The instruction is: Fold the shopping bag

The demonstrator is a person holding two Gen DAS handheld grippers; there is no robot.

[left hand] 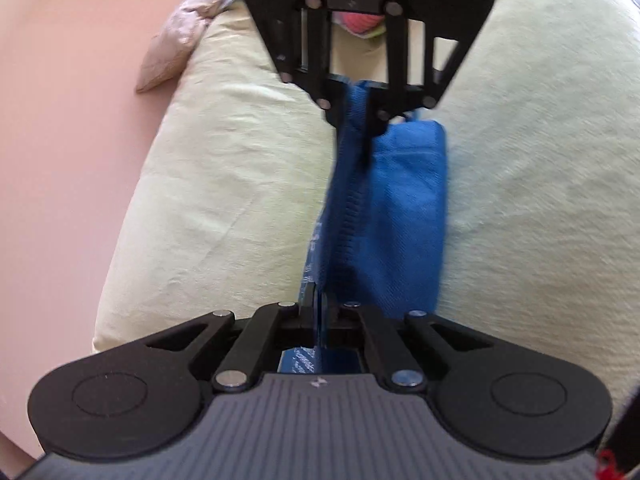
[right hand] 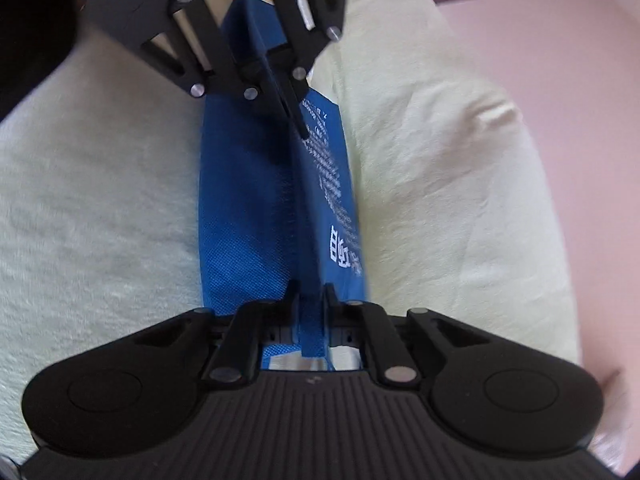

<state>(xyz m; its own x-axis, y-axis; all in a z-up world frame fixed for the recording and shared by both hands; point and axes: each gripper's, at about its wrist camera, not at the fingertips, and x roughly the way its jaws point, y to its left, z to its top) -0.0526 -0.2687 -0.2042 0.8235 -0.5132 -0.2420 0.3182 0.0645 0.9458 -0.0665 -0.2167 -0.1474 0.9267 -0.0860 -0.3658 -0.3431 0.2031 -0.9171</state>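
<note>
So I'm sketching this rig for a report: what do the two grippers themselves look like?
Both the left gripper and right gripper are matte black, with rounded lobes, slim linkage bars joined by silver pins, and a ribbed body.

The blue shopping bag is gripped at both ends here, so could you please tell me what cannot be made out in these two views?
- Blue shopping bag: its handles and its full outline are unseen in both views; each end is covered by a gripper.
- White printed text on the bag: right wrist view, blurred and too small to read.
- Pink object: left wrist view, mostly hidden behind the right gripper; cannot be identified.
- Left gripper: the bag covers its finger pads.
</note>
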